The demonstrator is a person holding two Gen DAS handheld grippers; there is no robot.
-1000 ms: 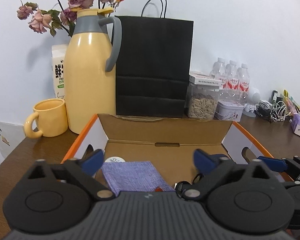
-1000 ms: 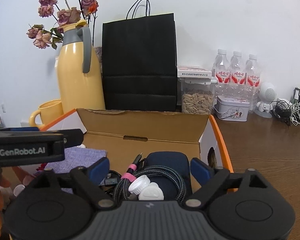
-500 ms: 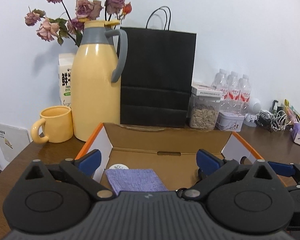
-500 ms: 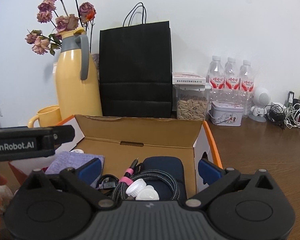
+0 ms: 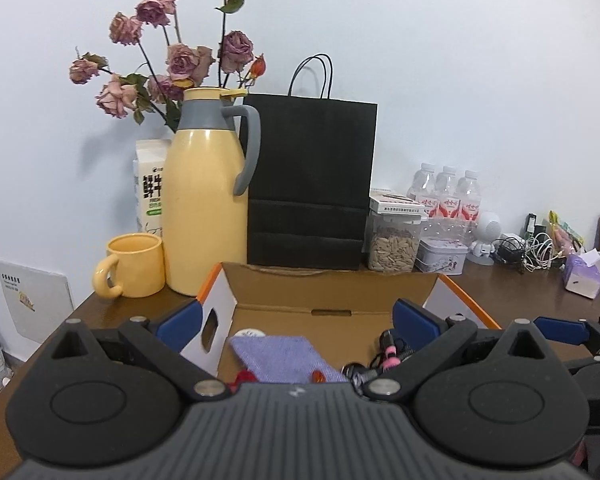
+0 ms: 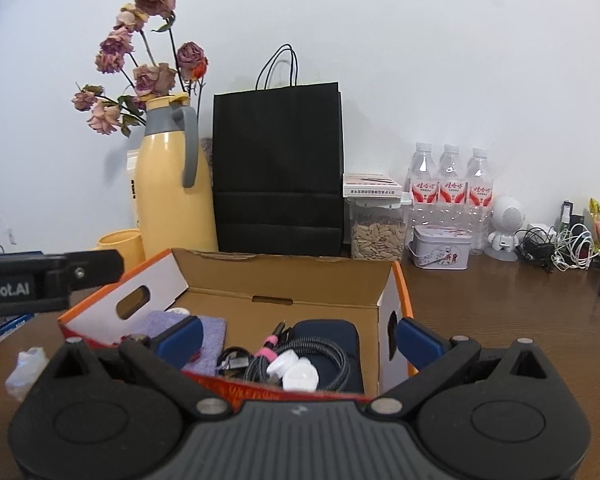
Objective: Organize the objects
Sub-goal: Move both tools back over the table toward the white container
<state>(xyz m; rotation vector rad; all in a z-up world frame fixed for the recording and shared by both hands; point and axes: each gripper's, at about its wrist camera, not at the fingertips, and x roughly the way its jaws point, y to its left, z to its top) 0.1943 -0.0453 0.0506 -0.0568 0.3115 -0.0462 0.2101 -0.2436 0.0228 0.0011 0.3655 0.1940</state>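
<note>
An open cardboard box (image 6: 284, 280) with orange edges sits on the brown table. Inside lie a purple cloth (image 6: 210, 336), a navy case (image 6: 332, 330), a braided cable (image 6: 328, 354) with a pink tie, and white round pieces (image 6: 298, 374). My right gripper (image 6: 299, 340) is open over the box's near edge, its blue pads astride the right half with nothing between them. My left gripper (image 5: 296, 320) is open too, behind the box's left half, where the purple cloth (image 5: 284, 360) and the cable's pink tie (image 5: 390, 354) show. Each view catches the other gripper at its side.
Behind the box stand a yellow thermos (image 5: 206, 208), a yellow mug (image 5: 134, 266), dried roses, a black paper bag (image 5: 312, 184), a seed jar (image 6: 378, 234), a tin (image 6: 440, 250) and water bottles. Tangled cables (image 6: 556, 244) lie at the right, crumpled plastic (image 6: 26, 368) at the left.
Both grippers have drawn back from the box and risen, so its near wall and outer sides now show. The right jaws have spread a little wider.
</note>
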